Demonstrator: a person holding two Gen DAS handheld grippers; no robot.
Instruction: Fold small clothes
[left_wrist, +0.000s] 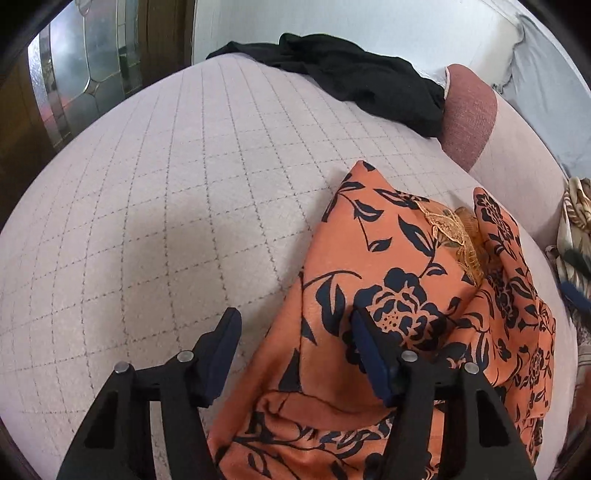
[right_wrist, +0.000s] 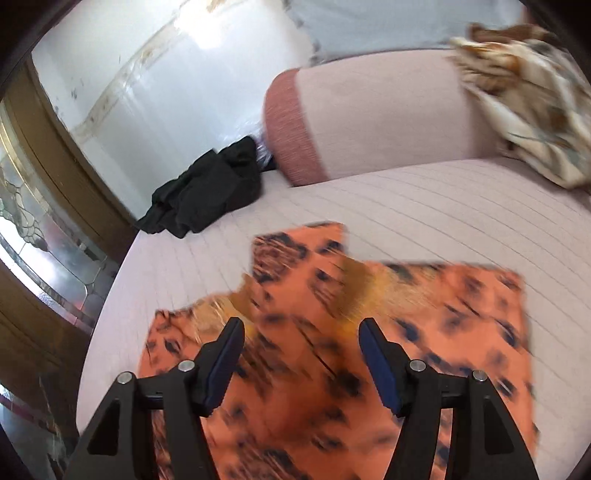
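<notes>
— What lay at the upper left of the left wrist view?

— A wooden door with patterned glass (left_wrist: 74, 74); right of it, a crumpled black garment (left_wrist: 351, 81) on the pale pink quilted bed cover (left_wrist: 166, 203), touching a pink bolster cushion (left_wrist: 469, 114).

— And the orange blouse with dark blue flowers (left_wrist: 388, 295)?

— Lower right, partly folded over itself. The left gripper (left_wrist: 295, 350) stood with jaws apart over its edge, pressing nothing.

— The right gripper (right_wrist: 301, 363)?

— Also parted, empty, above the blurred blouse. A cream patterned cloth (right_wrist: 524, 103) sat upper right.
</notes>
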